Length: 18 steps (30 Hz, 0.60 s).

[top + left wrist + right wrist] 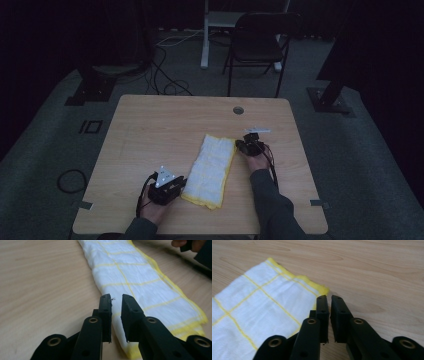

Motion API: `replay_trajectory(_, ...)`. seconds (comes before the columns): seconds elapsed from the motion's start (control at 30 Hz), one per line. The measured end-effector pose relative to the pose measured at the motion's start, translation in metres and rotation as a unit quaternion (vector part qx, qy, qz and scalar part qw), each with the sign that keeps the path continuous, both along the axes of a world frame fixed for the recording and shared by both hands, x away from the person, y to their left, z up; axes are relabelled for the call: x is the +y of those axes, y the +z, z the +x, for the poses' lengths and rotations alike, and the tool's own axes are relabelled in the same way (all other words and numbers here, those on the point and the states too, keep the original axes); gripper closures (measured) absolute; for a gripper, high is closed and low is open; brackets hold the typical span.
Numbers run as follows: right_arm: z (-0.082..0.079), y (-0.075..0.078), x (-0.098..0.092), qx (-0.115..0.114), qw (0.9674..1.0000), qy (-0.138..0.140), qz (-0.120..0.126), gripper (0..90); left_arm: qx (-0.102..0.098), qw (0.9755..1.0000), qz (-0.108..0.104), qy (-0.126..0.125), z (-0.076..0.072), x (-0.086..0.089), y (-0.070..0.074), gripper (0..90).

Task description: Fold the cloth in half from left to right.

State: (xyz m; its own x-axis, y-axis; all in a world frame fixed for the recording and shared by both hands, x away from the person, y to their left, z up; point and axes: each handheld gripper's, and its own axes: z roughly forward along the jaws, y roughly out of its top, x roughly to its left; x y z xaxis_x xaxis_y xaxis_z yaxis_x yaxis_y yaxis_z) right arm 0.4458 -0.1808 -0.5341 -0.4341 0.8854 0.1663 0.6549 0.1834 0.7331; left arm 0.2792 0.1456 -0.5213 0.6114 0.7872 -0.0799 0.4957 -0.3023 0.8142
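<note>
Lengthwise on the wooden table [150, 130] lies a folded white cloth [214, 167], yellow-gridded and yellow-hemmed. At its near end the left gripper [116, 300] has its jaws slightly parted over the cloth's edge, gripping nothing. By its far corner the right gripper [328, 298] has its jaws nearly together and empty.

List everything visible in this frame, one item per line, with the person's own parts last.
table: one, light wood, centre
cloth: one, white with yellow lines and edge, folded on the table
hole: one, grey, table's far edge
chair: one, black, behind the table
cables: several, black, floor beyond the table
left gripper: one, black, jaws apart at the cloth's near end
right gripper: one, black, jaws a slit apart by the cloth's corner
</note>
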Motion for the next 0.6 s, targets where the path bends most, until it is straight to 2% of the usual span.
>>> replay_trajectory(0.1,0.0,-0.002,-0.003,0.004,1.0,-0.006,-0.001,81.0,-0.009,1.0,0.001,-0.002,0.008,-0.003,0.002,77.5)
replay_trajectory(0.23,-0.002,0.0,-0.004,-0.001,0.9999,-0.009,0.007,73.8,-0.025,0.9997,0.002,-0.004,0.021,-0.006,0.006,75.2)
replay_trajectory(0.4,-0.003,0.004,-0.004,-0.007,0.9996,-0.006,0.027,63.0,-0.042,0.9991,0.001,-0.003,0.038,-0.01,0.01,72.4)
replay_trajectory(0.47,-0.004,0.004,-0.003,-0.007,0.9995,-0.006,0.03,63.0,-0.042,0.9991,0.001,-0.003,0.038,-0.01,0.01,71.3)
replay_trajectory(0.5,-0.004,0.004,-0.003,-0.005,0.9994,-0.004,0.033,60.6,-0.049,0.9988,-0.001,0.003,0.049,-0.012,0.013,69.8)
replay_trajectory(0.6,-0.004,0.003,-0.002,-0.002,0.9993,-0.002,0.037,59.7,-0.056,0.9984,-0.006,0.008,0.059,-0.014,0.015,67.9)
